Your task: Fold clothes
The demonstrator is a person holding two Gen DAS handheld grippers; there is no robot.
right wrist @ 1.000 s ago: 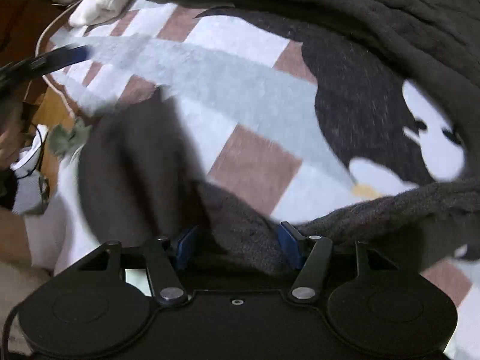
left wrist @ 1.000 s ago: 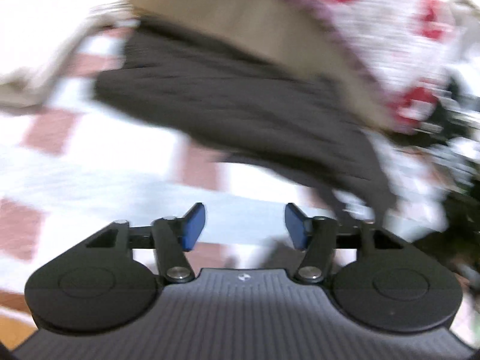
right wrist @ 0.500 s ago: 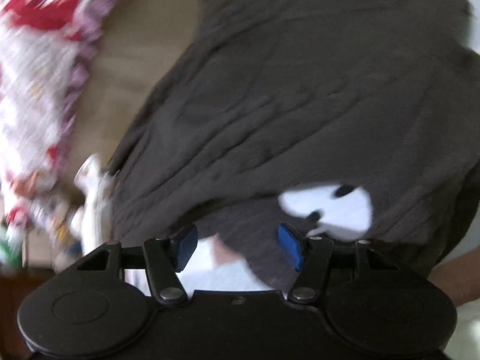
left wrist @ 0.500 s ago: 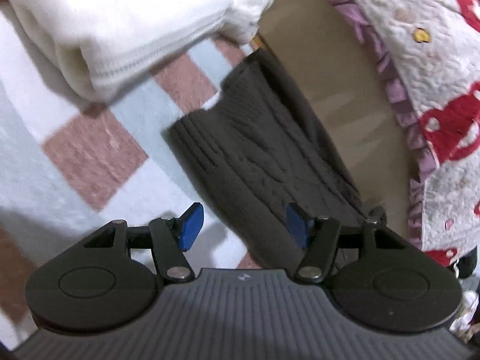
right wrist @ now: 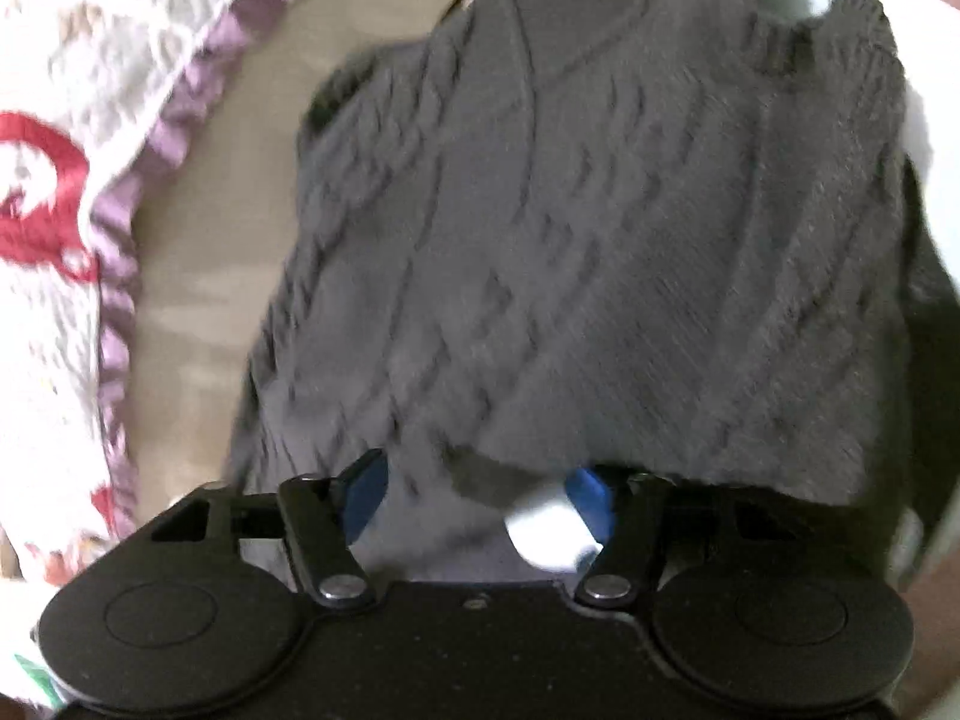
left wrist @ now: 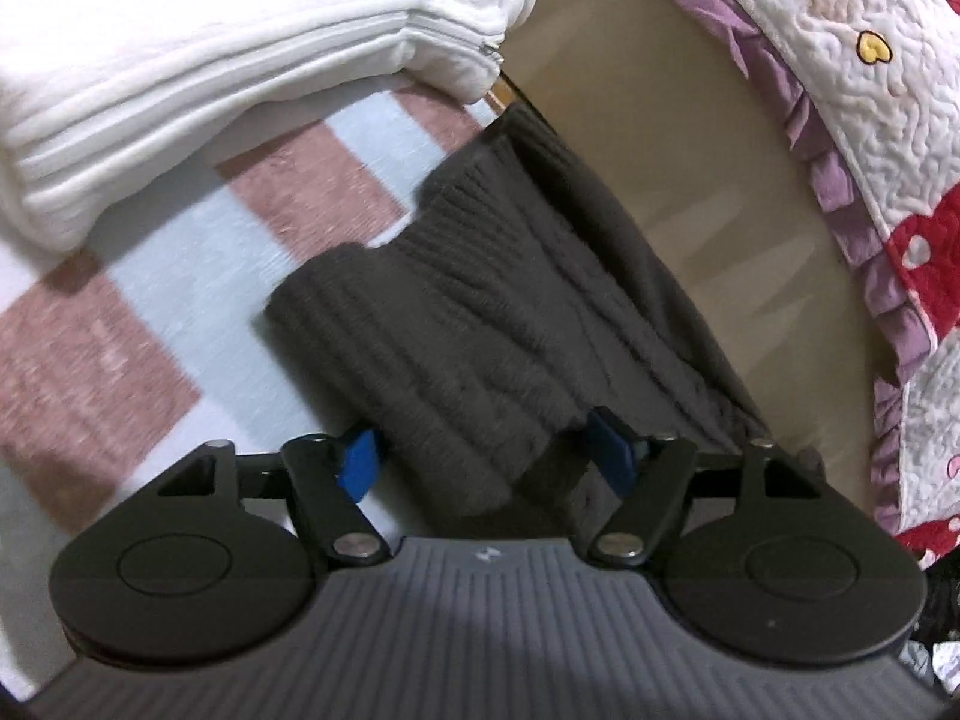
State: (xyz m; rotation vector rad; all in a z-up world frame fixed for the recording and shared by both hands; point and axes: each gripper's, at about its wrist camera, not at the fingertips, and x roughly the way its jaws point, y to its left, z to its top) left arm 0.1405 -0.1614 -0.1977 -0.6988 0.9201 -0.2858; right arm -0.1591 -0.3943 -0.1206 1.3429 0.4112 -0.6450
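With the dark knit sweater (left wrist: 480,324) lying folded on the checked blanket (left wrist: 120,324) beside the folded white garment (left wrist: 210,60), both the left claw (left wrist: 486,456) and right claw (right wrist: 474,492) have just been opening, sweater between their jaws, ungripped; tidying remains.

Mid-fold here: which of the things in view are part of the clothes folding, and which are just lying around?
Part of the job:
- dark grey knit sweater, lying between the pads of both claws
- left claw and right claw, jaws just opening
- folded white garment, likely done already

Just lying about:
- checked blanket underneath
- quilt with purple ruffle
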